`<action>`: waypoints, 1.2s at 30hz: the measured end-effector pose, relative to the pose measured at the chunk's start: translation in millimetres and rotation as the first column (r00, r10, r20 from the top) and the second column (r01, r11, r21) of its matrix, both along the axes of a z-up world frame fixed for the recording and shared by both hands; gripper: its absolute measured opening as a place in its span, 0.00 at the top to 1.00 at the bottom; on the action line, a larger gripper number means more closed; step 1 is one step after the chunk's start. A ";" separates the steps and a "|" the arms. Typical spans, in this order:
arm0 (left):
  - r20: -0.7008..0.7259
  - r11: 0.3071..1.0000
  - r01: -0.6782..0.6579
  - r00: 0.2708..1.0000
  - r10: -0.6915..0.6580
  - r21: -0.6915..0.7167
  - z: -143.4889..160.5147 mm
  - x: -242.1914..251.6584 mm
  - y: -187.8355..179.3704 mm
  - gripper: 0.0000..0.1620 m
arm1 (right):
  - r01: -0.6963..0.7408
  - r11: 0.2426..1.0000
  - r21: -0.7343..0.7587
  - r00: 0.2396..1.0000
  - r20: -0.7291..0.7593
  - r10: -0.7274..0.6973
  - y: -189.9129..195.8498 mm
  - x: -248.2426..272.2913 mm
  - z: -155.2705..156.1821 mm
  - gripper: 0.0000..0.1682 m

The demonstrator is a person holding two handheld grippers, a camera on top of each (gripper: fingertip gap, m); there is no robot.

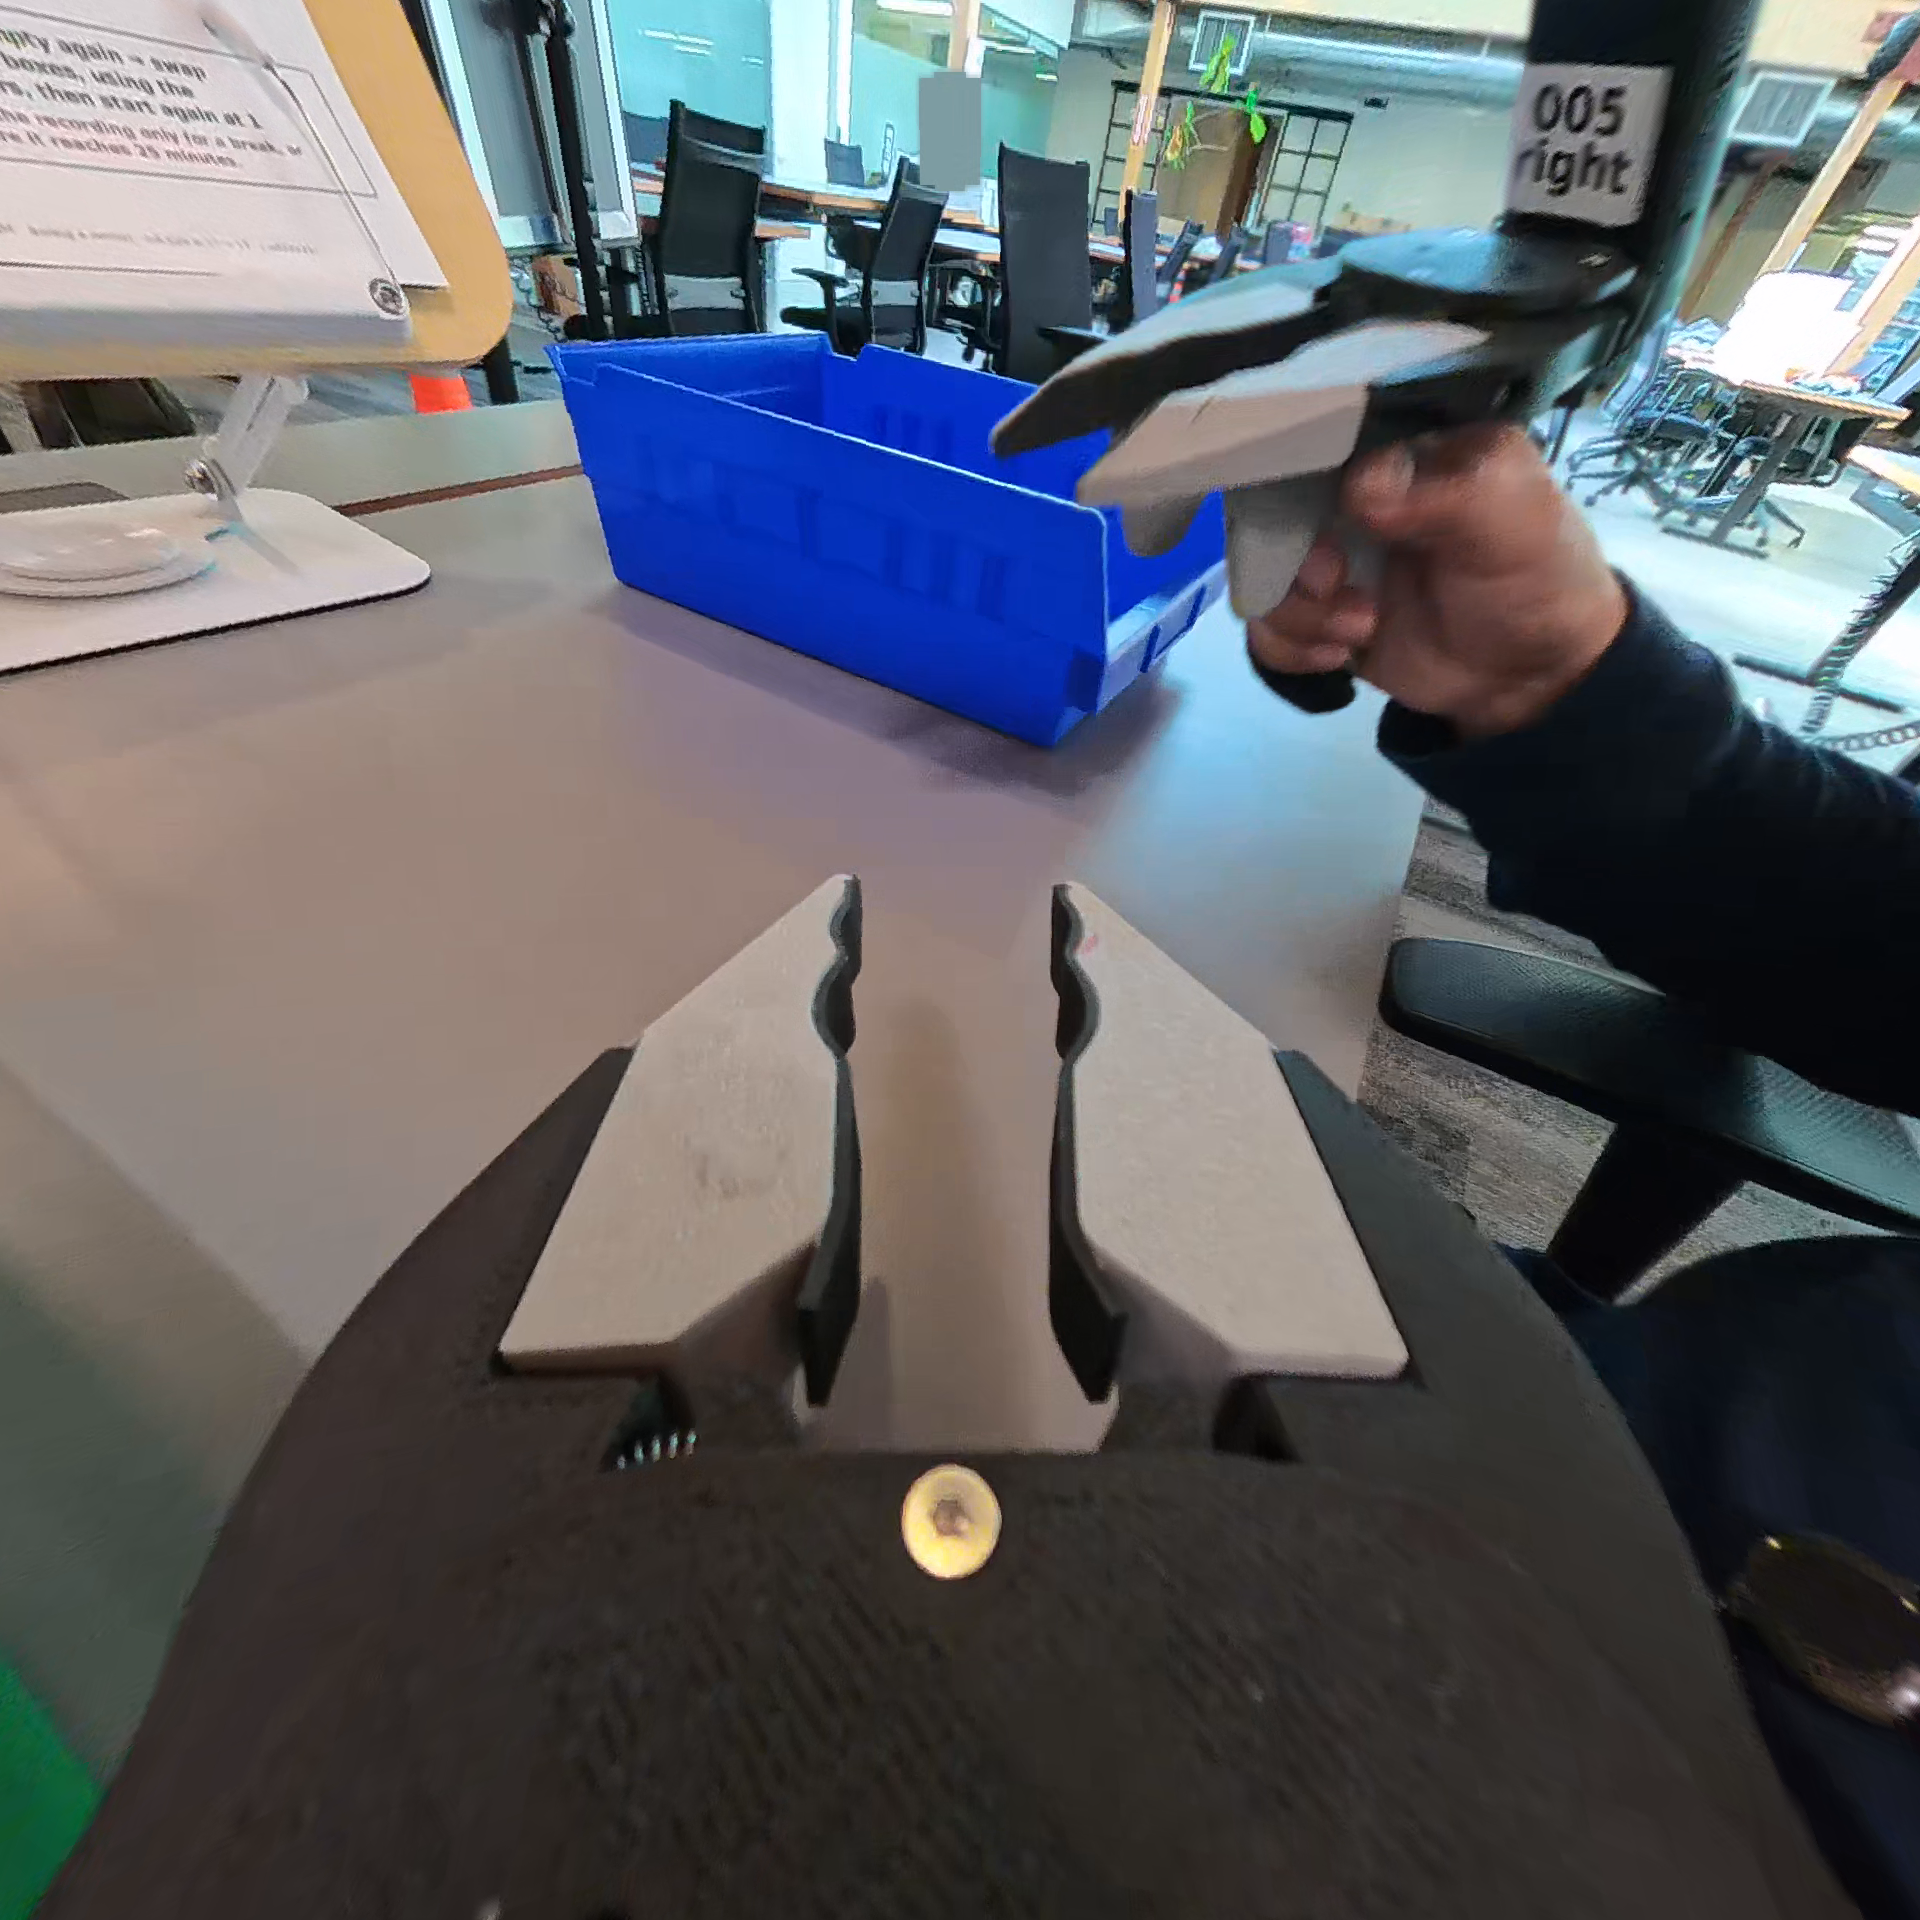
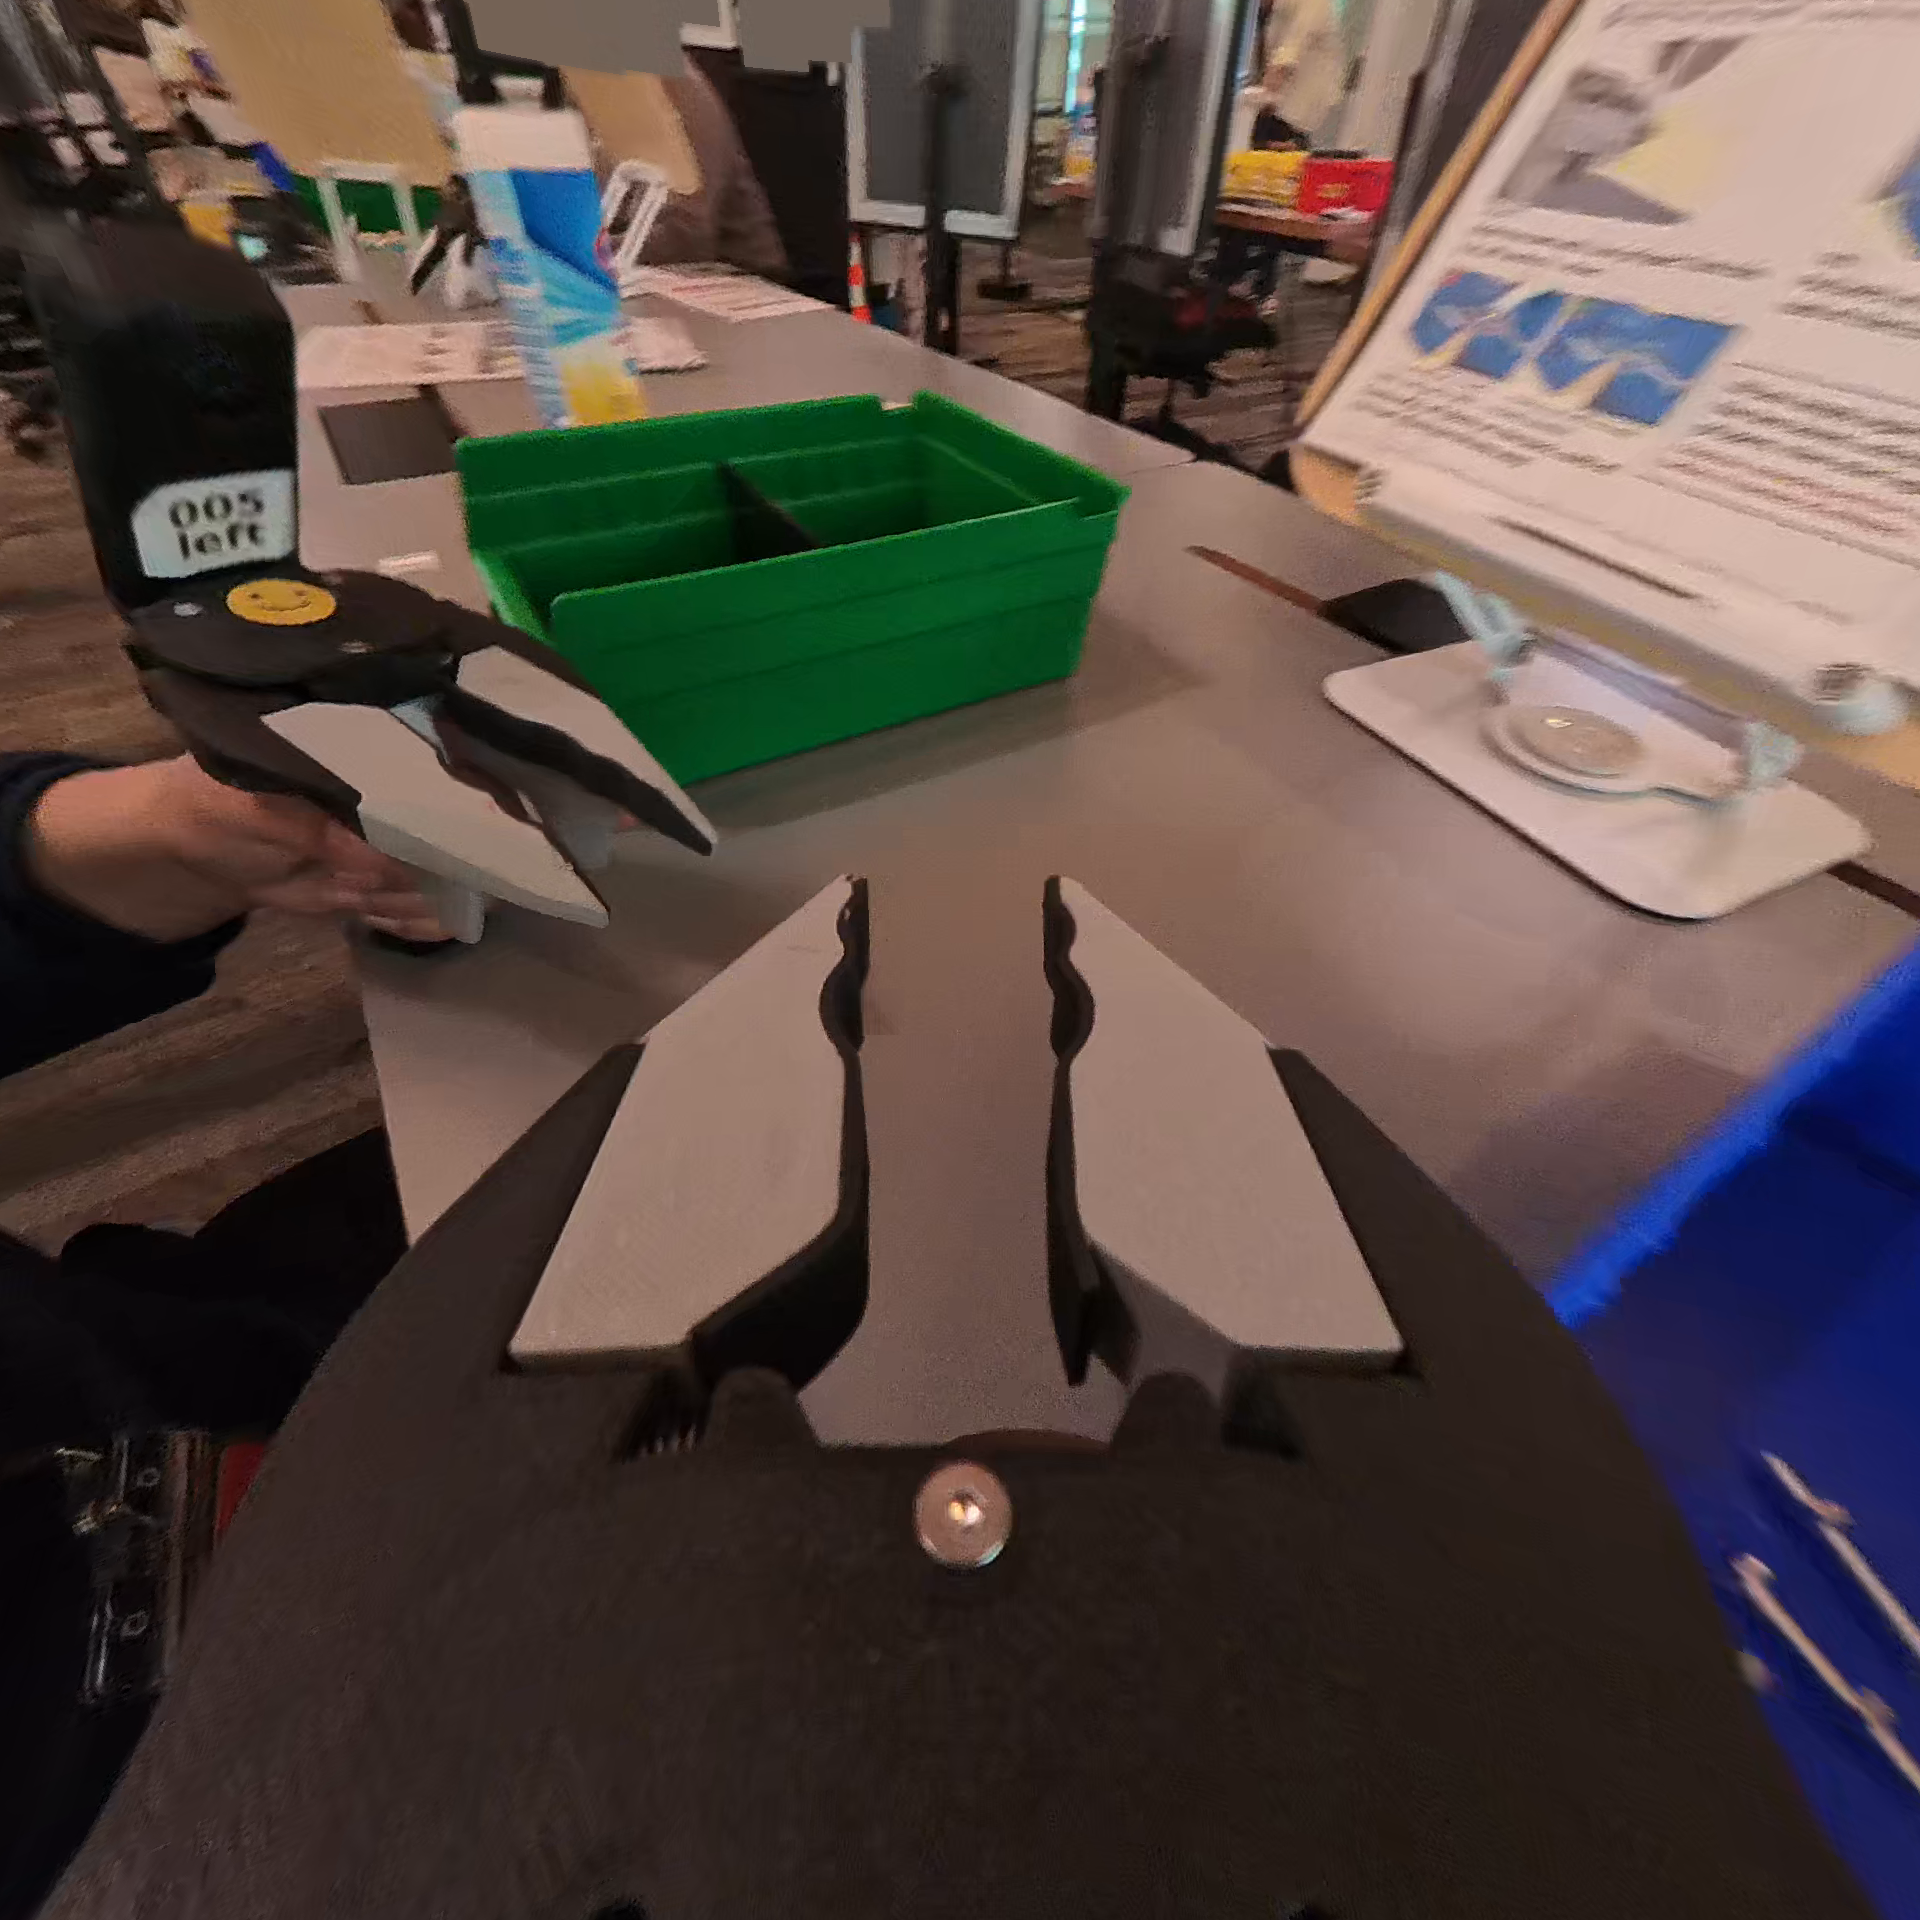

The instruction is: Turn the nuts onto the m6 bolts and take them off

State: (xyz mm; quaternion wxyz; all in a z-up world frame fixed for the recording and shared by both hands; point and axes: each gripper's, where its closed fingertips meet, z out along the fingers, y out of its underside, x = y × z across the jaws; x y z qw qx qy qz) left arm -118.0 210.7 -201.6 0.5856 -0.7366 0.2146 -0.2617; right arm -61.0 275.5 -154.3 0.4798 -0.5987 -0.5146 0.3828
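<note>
Nearest the lens in the left wrist view, my left hand-held gripper [image 1: 954, 904] hangs over the grey surface [image 1: 436, 831] with its jaws parted by a clear gap and nothing between them. Beyond it a blue bin [image 1: 862, 540] sits on the surface, its open top toward me; I cannot see what lies inside. To the bin's right, my right hand-held gripper [image 1: 1049, 457] is held up in the air by my hand [image 1: 1455, 592], its fingers pointing left across the bin's near corner; from this angle they look apart and hold nothing. A document stand [image 1: 208, 540] with a printed sheet sits at the far left of the surface. In the right wrist view, the right hand-held gripper [image 2: 954, 904] likewise shows a clear gap between its jaws and nothing in its grasp, with bare surface [image 2: 1247, 831] beneath. Ahead stands a green bin [image 2: 831, 644] split by a dark divider into compartments; their floors are hidden from me. My left hand-held gripper [image 2: 655, 873] appears at the left, raised and angled toward the green bin, apart from it. The blue bin's wall [image 2: 1766, 1351] fills the lower right, blurred. I see no nuts or bolts in either view; whether they lie in the bins I cannot tell.
</note>
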 end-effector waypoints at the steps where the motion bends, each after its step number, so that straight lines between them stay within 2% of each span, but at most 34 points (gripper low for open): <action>1: -0.008 1.000 0.000 1.000 0.000 -0.003 -0.8 -0.3 -4.2 0.79 | -0.021 1.000 0.001 1.000 0.016 0.021 -6.2 -10.5 -8.6 0.81; 5: -0.075 0.998 -0.017 0.997 0.013 -0.059 -6.6 -16.4 -21.8 0.72 | -0.028 0.997 0.075 0.998 0.058 0.024 -5.4 -36.9 -35.5 0.80; 9: -0.017 0.997 -0.070 0.997 0.069 -0.032 34.6 -62.3 -43.2 0.72 | -0.045 0.994 0.103 0.993 0.112 0.033 1.1 -41.7 -58.7 0.81; 11: -0.070 0.989 -0.141 0.988 0.138 -0.036 47.4 -100.8 -45.2 0.72 | -0.046 0.996 0.078 0.992 0.123 0.036 3.7 -39.8 -63.7 0.80; 15: -0.218 0.937 -0.345 0.920 0.325 -0.057 61.1 -194.1 -25.2 0.73 | -0.048 0.999 0.008 0.995 0.085 0.047 6.5 -35.8 -61.0 0.81; 18: -0.239 0.922 -0.376 0.907 0.347 -0.087 79.7 -235.5 0.4 0.74 | -0.034 0.999 -0.015 0.997 0.069 0.035 11.7 -34.2 -59.4 0.81; 20: -0.329 0.902 -0.419 0.870 0.367 -0.103 80.7 -264.8 22.6 0.74 | -0.028 0.999 -0.024 0.997 0.075 0.030 13.5 -34.3 -61.9 0.81; 23: -0.428 0.885 -0.427 0.846 0.319 -0.185 68.3 -290.3 52.7 0.74 | -0.021 0.999 -0.025 0.995 0.100 0.024 15.6 -34.5 -68.1 0.81; 30: -0.659 0.802 -0.446 0.747 0.089 -0.398 7.0 -323.4 95.7 0.75 | -0.010 0.999 -0.052 0.993 0.118 0.016 20.7 -34.6 -74.7 0.81; 33: -0.724 0.715 -0.488 0.689 -0.036 -0.500 -22.1 -336.5 99.2 0.77 | -0.019 0.996 -0.086 0.995 0.095 0.027 20.3 -34.3 -72.2 0.81; 36: -0.764 0.597 -0.554 0.624 -0.164 -0.581 -49.7 -354.2 91.5 0.79 | -0.019 0.995 -0.094 0.996 0.079 0.027 20.2 -32.5 -69.9 0.81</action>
